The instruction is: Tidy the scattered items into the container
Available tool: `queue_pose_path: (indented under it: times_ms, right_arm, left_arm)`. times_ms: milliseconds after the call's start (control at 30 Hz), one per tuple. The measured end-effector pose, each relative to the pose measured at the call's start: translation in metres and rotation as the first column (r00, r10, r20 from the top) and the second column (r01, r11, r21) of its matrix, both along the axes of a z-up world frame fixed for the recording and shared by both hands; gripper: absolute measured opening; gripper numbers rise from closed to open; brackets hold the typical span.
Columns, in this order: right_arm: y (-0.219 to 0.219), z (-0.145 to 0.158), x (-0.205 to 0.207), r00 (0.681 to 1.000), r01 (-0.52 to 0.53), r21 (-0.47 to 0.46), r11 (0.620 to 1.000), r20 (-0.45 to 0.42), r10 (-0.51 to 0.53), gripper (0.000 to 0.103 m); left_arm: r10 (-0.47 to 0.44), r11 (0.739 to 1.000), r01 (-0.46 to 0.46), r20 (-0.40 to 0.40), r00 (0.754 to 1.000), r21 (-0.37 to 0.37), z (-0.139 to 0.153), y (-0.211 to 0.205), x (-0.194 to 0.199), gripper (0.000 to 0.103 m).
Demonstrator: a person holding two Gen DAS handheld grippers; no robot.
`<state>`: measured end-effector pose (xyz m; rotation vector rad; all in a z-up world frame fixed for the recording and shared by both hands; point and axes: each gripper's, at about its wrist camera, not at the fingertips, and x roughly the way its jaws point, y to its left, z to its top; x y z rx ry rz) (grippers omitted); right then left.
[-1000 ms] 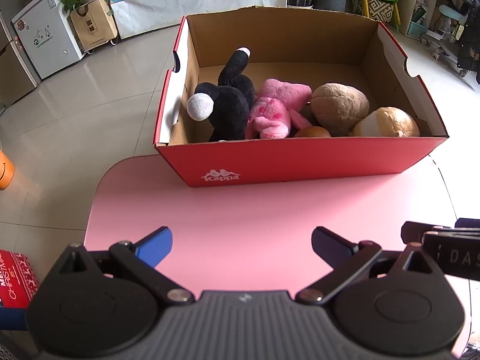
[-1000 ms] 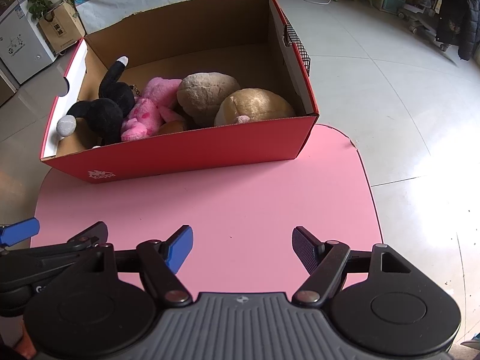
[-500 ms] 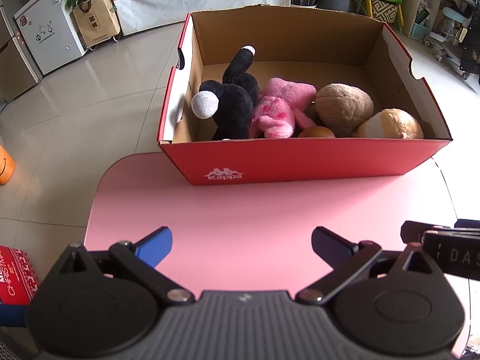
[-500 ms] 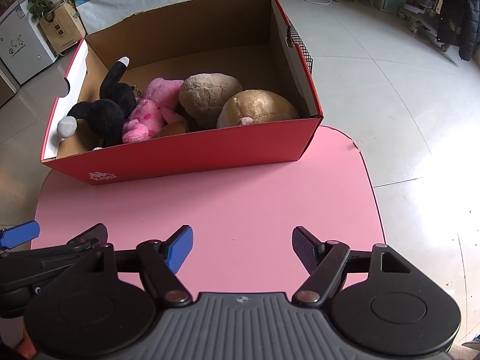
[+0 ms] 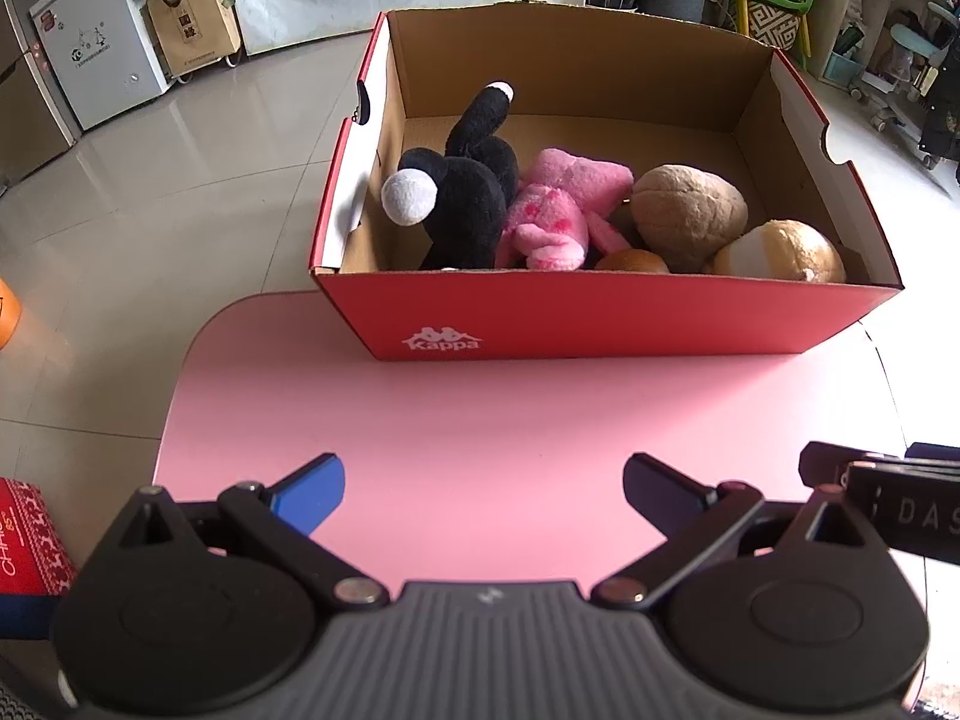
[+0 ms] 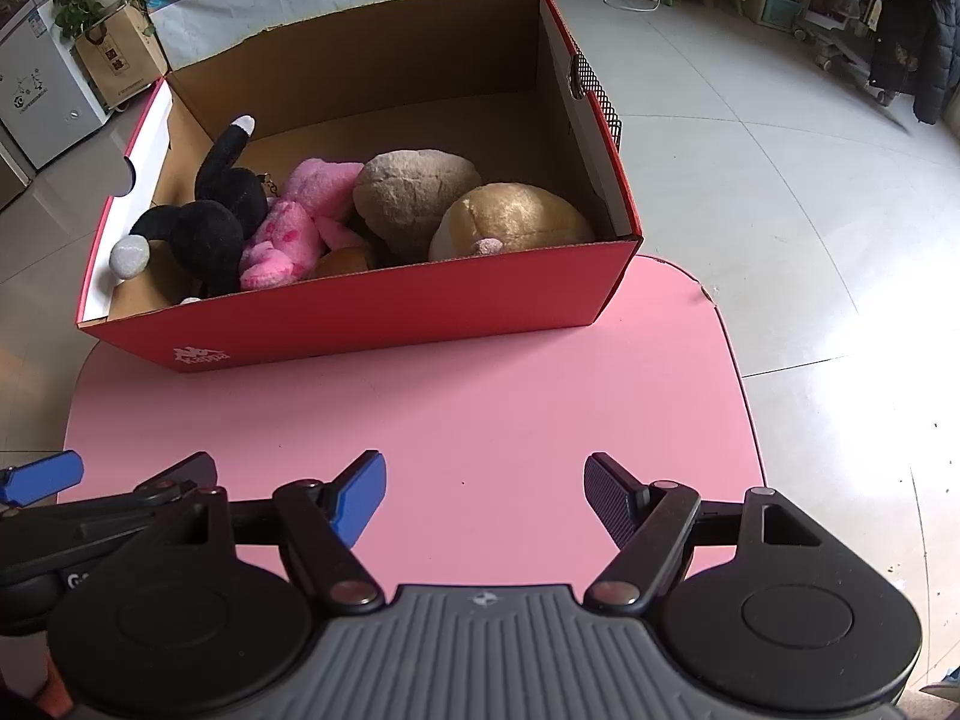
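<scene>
A red cardboard shoe box (image 5: 600, 318) (image 6: 372, 318) stands at the far edge of a pink table (image 5: 480, 432) (image 6: 456, 408). Inside lie a black plush toy (image 5: 462, 192) (image 6: 210, 222), a pink plush toy (image 5: 558, 210) (image 6: 300, 222), a brown plush (image 5: 690, 213) (image 6: 414, 195), a tan plush (image 5: 786, 252) (image 6: 516, 222) and a small orange one (image 5: 630, 261). My left gripper (image 5: 483, 489) is open and empty above the near table. My right gripper (image 6: 486, 498) is open and empty beside it.
A red printed box (image 5: 24, 534) sits low at the left, off the table. The right gripper's body (image 5: 888, 504) shows at the left wrist view's right edge. Tiled floor, a white freezer (image 5: 96, 60) and a paper bag (image 5: 192, 24) lie beyond.
Both views have shifted slightly, the box sitting a little lower in frame. Both grippers stay open and empty. The toys in the box have not moved.
</scene>
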<state>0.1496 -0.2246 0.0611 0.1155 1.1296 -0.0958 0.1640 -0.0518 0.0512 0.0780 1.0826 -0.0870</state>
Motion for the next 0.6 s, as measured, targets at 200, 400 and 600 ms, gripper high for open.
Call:
queue_pose_path:
  times_ms: [200,400,600]
  right_arm:
    - [-0.0001,0.0001,-0.0002,1.000,-0.002,-0.002,1.000,0.002,0.002,0.074]
    - [0.0003,0.0003,0.0001,1.000,-0.002,-0.002,1.000,0.005,0.002,0.074]
    - [-0.0027,0.0008,0.0011,1.000,0.015,-0.007,1.000,0.008,-0.015,0.074]
  left_arm:
    - [0.000,1.000,0.000,0.005,1.000,0.008,0.0004,-0.0014,-0.0003,0.103]
    - [0.003,1.000,-0.003,0.003,1.000,0.013,-0.0001,-0.0023,0.0007,0.103]
    - [0.006,1.000,-0.006,0.011,1.000,-0.014,0.0017,-0.0020,-0.0001,0.103]
